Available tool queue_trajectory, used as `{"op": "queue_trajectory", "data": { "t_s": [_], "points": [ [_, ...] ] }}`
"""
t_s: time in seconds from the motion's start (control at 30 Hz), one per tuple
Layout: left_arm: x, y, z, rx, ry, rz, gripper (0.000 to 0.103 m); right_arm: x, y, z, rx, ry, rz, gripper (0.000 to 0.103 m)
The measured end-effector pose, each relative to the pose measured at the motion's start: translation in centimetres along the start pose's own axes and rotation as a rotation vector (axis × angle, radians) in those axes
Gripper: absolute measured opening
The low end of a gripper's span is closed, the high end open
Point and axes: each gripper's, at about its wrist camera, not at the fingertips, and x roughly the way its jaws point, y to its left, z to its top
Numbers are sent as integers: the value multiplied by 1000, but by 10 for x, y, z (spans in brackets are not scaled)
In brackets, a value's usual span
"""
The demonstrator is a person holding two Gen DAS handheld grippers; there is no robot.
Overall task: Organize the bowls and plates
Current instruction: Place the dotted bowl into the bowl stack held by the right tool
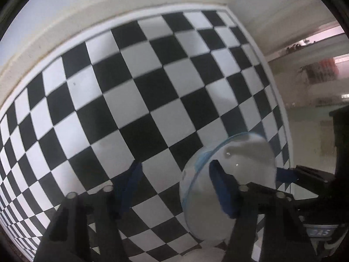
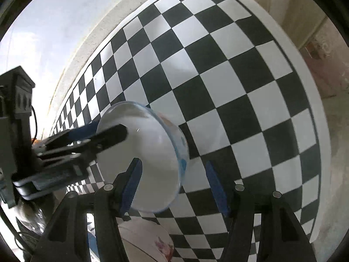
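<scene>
A white bowl with a blue rim hangs tilted on its side above the checkerboard table. In the right wrist view the left gripper reaches in from the left and is shut on the bowl's rim, one finger inside and one outside. In the left wrist view my own fingers stand wide apart, so that view does not settle the left gripper's state. My right gripper is open, with the bowl's lower edge between its fingers without touching. A white floral dish sits below at the bottom edge.
A cream wall ledge borders the far side of the table. A dark cabinet stands at the right in the left wrist view. The table's right edge drops to a beige floor.
</scene>
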Motion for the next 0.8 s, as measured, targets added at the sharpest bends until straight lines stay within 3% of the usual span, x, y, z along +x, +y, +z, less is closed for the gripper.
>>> {"op": "queue_trajectory", "data": {
  "t_s": [0.23, 0.27, 0.3, 0.43, 0.8],
  "points": [
    [16, -2, -8, -16, 48, -44, 27, 6, -9, 8, 16, 34, -18, 25],
    [18, -3, -10, -22, 61, -68, 26, 5, -13, 8, 16, 30, -35, 16],
    [18, -7, -11, -22, 67, -77, 25, 3, -17, 7, 16, 26, -42, 13],
    [15, -21, -17, 18, 45, 6, 25, 9, -15, 4, 16, 25, -35, 13],
    [-31, -38, -34, 16, -26, 38, 25, 1, 19, -13, -24, -1, 3, 12]
  ]
}}
